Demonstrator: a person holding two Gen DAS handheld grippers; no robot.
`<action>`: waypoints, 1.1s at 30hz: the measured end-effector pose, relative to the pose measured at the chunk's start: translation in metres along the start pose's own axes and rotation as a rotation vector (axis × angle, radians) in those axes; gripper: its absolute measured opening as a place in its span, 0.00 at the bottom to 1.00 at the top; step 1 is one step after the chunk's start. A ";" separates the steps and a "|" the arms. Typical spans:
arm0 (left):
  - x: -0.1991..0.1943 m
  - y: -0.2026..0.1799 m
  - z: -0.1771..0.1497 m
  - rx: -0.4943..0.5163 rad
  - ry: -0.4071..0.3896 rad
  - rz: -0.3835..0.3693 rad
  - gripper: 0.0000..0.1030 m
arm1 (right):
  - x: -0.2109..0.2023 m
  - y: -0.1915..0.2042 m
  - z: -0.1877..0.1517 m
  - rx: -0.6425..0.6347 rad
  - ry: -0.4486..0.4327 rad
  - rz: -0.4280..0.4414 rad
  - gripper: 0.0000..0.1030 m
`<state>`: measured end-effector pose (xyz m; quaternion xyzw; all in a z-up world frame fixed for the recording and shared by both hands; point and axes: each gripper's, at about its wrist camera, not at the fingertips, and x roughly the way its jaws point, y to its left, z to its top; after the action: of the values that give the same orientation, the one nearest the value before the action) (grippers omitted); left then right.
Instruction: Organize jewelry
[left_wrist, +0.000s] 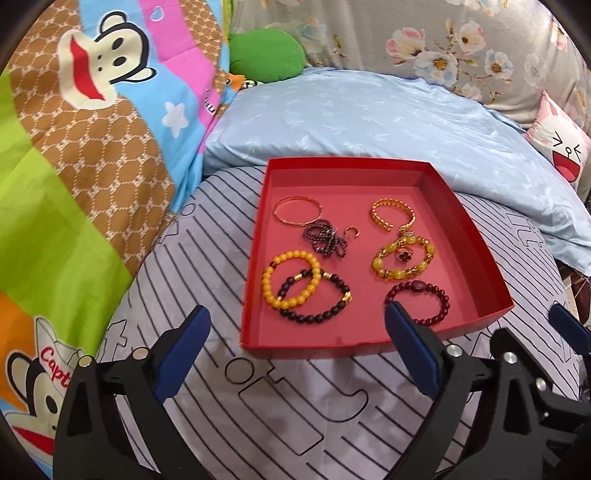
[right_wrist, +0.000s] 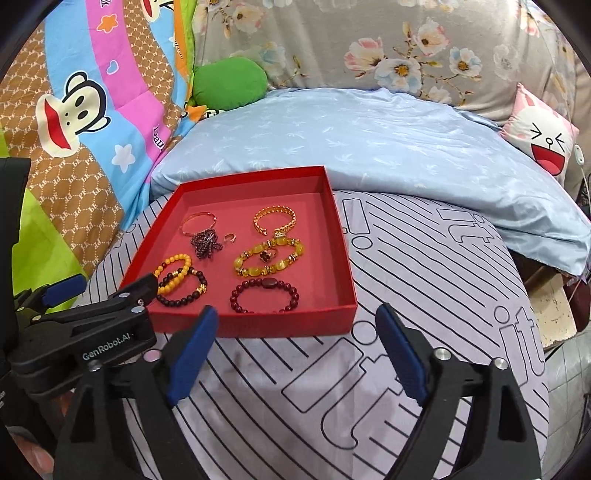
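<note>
Grippers first: we are seeing the left gripper (left_wrist: 297, 326) and the right gripper (right_wrist: 295, 325) both spread wide and empty at the bottom of their frames, hovering over the striped bedsheet (right_wrist: 424, 295). Just beyond, at mid-frame, the red tray (left_wrist: 373, 349) is already holding every bracelet (left_wrist: 291, 278) and ring in loose rows, so we are judging the sorting nearly finished. Farther up, a blue pillow (left_wrist: 369, 122) and cartoon quilt (left_wrist: 74, 155) are filling the bed.

Black plastic grippers (right_wrist: 295, 332), blue pads, silver screws, "GenRobot.AI" mark; poss. rubber pads.
</note>
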<state>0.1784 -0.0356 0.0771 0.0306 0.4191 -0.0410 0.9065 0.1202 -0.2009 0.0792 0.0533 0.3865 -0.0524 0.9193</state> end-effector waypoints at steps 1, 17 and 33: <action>-0.001 0.001 -0.002 0.001 0.000 0.004 0.90 | -0.001 0.001 -0.002 -0.005 0.003 -0.001 0.82; -0.008 0.008 -0.024 -0.015 0.023 0.030 0.93 | -0.006 0.008 -0.020 -0.037 0.026 -0.016 0.82; -0.012 0.008 -0.027 -0.020 0.023 0.039 0.93 | -0.007 0.004 -0.028 -0.018 0.022 -0.018 0.88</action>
<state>0.1511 -0.0245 0.0690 0.0300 0.4291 -0.0189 0.9026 0.0958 -0.1930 0.0649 0.0421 0.3974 -0.0565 0.9150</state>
